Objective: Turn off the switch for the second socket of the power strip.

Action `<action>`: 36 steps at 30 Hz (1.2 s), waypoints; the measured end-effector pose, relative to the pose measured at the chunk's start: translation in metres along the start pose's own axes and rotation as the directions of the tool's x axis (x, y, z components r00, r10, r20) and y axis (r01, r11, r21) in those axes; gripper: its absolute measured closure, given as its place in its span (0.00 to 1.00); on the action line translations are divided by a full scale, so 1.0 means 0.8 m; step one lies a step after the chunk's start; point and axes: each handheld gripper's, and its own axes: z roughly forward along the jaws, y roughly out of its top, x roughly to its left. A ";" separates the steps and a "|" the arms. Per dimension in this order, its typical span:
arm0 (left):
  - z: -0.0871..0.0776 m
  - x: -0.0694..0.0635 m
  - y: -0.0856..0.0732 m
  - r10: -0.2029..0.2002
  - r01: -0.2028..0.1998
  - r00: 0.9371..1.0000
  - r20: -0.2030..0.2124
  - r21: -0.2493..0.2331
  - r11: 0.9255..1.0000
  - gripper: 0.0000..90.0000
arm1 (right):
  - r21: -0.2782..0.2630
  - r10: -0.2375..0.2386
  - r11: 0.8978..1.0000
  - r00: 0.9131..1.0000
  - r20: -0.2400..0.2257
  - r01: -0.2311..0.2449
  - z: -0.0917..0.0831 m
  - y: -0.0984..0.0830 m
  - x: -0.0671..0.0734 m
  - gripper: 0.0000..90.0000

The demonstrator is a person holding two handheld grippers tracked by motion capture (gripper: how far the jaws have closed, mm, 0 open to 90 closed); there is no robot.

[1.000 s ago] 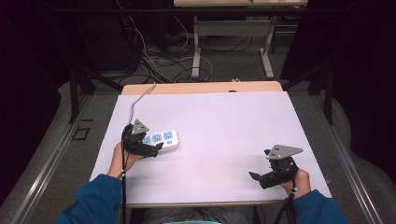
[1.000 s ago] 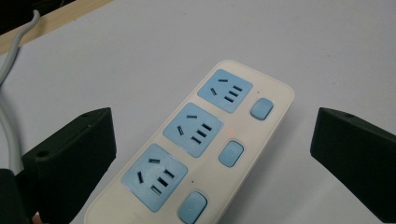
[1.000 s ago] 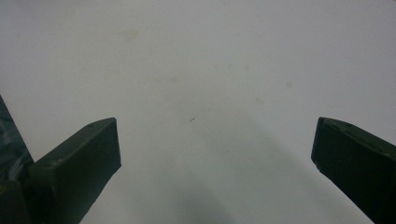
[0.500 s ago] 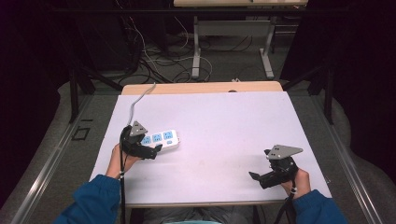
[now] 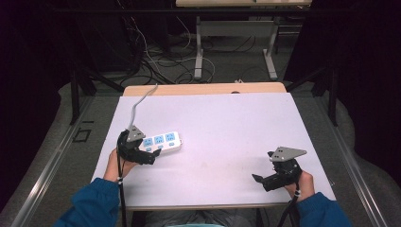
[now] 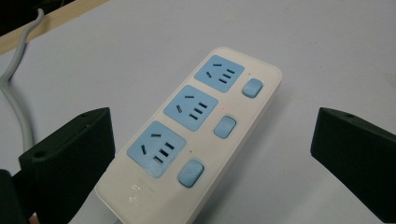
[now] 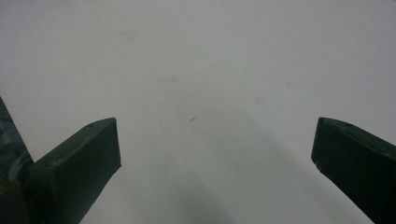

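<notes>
A white power strip [image 5: 161, 142] with three blue sockets and three blue buttons is placed on the left part of the white table [image 5: 222, 123], near the front edge. Its grey cable [image 5: 137, 101] is led away toward the far left corner of the table. The left gripper [image 5: 150, 157] is held at the near end of the strip, and in the left gripper view its jaws are seen spread wide, one on each side of the power strip [image 6: 196, 135]. The near end of the strip is located between the jaws, but no contact with either jaw is seen, so nothing is gripped. The strip is lying flat, and its cable [image 6: 16, 102] is seen at the left of that view. The right gripper [image 5: 261, 180] is held low over the front right part of the table, well apart from the strip. In the right gripper view its jaws are also opened wide, and bare table surface [image 7: 210, 84] is seen between them.
</notes>
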 end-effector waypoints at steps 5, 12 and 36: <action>-0.009 -0.003 -0.005 -0.008 0.008 1.000 -0.008 -0.017 1.000 0.00 | -0.003 -0.007 1.000 1.000 0.002 0.007 0.000 0.000 -0.001 0.01; -0.017 -0.009 -0.008 -0.001 0.001 1.000 -0.013 -0.018 1.000 0.00 | -0.011 -0.001 1.000 1.000 0.008 0.001 0.000 0.000 0.000 0.01; -0.053 -0.028 -0.046 0.017 -0.017 0.999 -0.028 0.015 1.000 0.00 | -0.009 -0.003 1.000 1.000 0.010 0.003 0.000 0.000 0.000 0.01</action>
